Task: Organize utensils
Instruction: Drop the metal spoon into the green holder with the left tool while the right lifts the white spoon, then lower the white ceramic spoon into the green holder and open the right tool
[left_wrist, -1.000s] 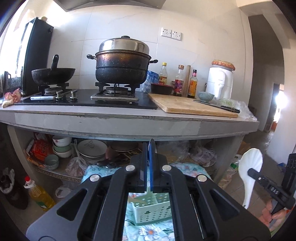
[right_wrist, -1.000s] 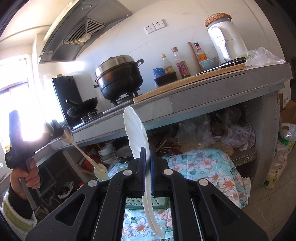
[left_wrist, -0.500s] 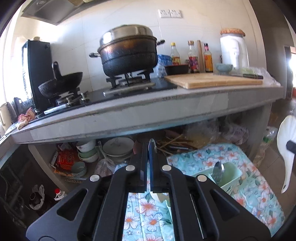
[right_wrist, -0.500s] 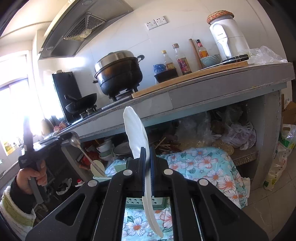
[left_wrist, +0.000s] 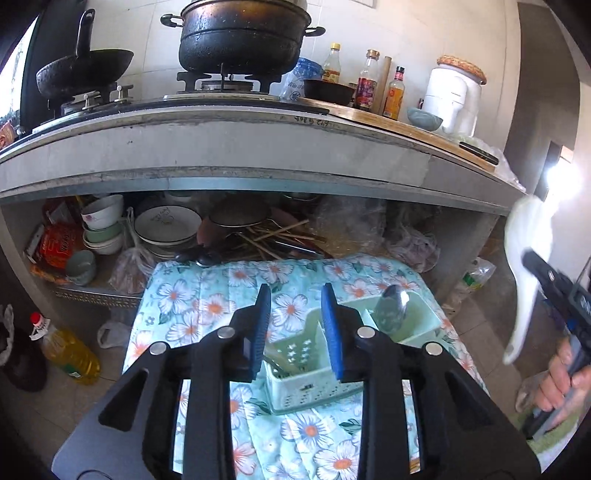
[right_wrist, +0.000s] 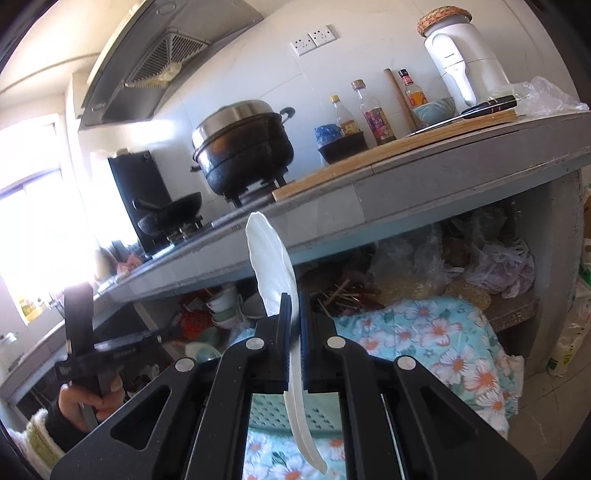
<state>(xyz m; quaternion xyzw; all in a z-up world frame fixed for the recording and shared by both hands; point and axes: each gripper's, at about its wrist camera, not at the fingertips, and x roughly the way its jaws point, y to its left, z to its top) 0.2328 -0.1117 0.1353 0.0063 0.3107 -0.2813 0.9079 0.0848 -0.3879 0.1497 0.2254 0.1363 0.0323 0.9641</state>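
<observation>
The left hand-held gripper (left_wrist: 295, 325) hangs with its jaws apart and empty above the green utensil basket (left_wrist: 314, 384) on the floral-cloth surface (left_wrist: 207, 306). A metal spoon (left_wrist: 393, 306) stands in what looks like 1 of the basket's compartments. The right hand-held gripper (right_wrist: 294, 332) clamps a white spoon (right_wrist: 273, 273), bowl upward.

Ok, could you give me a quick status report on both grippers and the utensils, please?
Left gripper open, empty, above green caddy. Metal spoon already standing in caddy. Right gripper shut on white spoon, bowl up. Nothing blocking the caddy.
</observation>
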